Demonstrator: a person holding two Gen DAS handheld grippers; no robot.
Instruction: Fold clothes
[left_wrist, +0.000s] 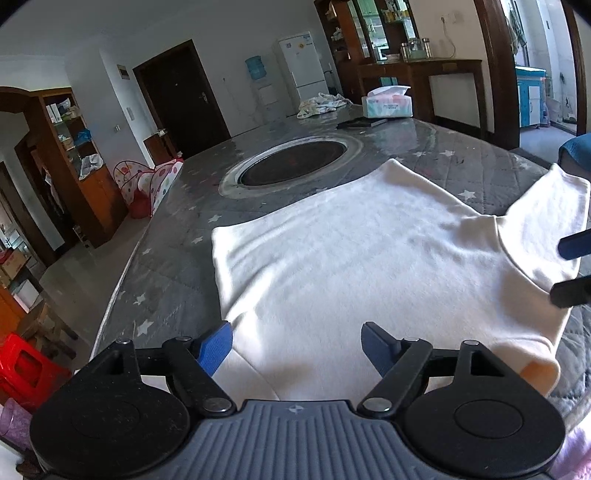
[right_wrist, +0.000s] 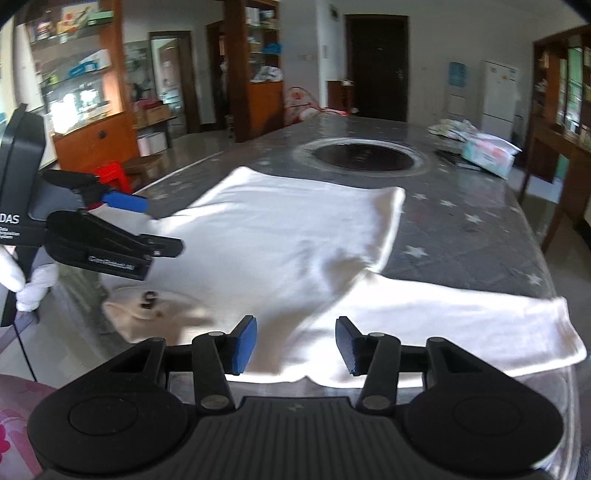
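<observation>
A white T-shirt (left_wrist: 369, 266) lies spread flat on a grey star-patterned table (left_wrist: 177, 258), on the near side of a round dark inset (left_wrist: 291, 162) at the table's middle. One sleeve reaches out along the near table edge. The left gripper (left_wrist: 297, 349) hovers just above the shirt's near edge, its blue-padded jaws wide apart and holding nothing. The right gripper (right_wrist: 295, 347) hangs over the sleeve and hem, jaws likewise apart and empty. Beyond the inset sit a tissue box (left_wrist: 388, 105) and a crumpled cloth (left_wrist: 321, 103).
</observation>
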